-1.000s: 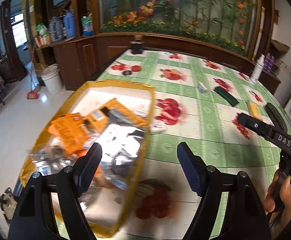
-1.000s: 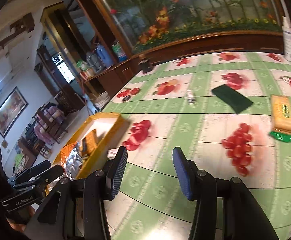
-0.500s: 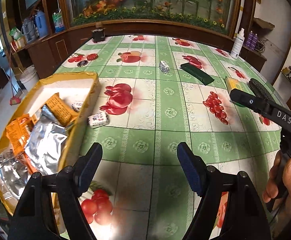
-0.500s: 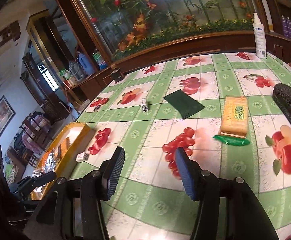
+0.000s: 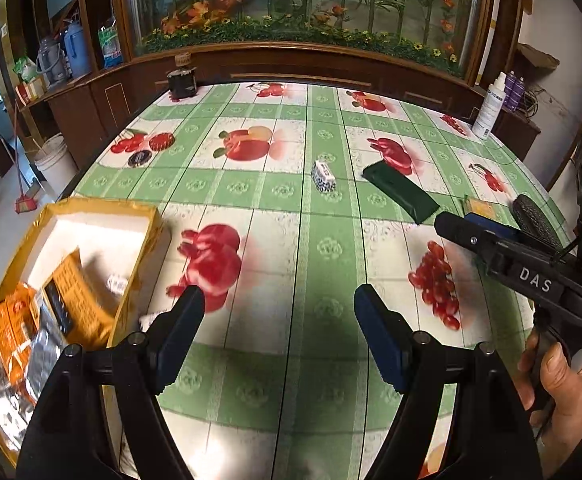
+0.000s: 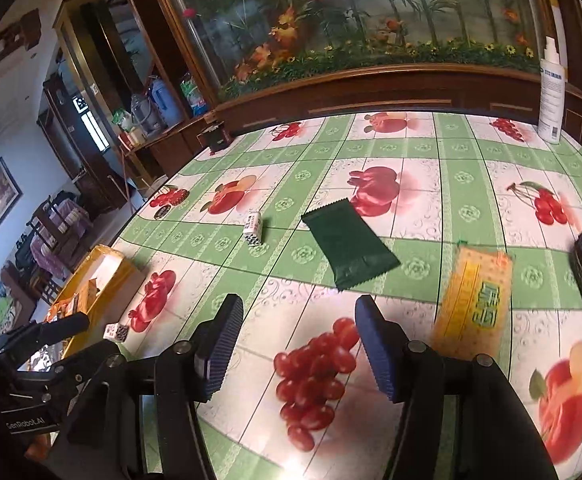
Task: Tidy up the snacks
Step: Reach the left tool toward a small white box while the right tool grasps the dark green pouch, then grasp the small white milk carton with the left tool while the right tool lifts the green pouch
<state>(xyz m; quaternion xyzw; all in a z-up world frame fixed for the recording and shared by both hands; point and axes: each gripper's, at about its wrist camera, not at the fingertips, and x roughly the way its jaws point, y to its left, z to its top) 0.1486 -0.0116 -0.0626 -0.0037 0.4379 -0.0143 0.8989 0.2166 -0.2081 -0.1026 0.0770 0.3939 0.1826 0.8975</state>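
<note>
Dark green foil snack pouch (image 6: 349,247) and yellow cracker pack (image 6: 475,296) now sit just ahead on the surface; the yellow tray (image 5: 149,236) has slid off left. Your right gripper (image 6: 297,346) has just been opening, empty; left gripper (image 5: 279,336) jaws are spread, empty. You're lining up the next pick.

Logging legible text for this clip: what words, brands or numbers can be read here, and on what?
"DAS": on the side of the right gripper, seen from the left wrist.
"GenRobot.AI": on the body of the left gripper, seen from the right wrist.
Green characters on the yellow biscuit packet: blurred, unreadable.
Print on the white spray bottle: too small.
Print on the small patterned pack: too small.
Orange packets in the yellow box: unreadable.
</note>
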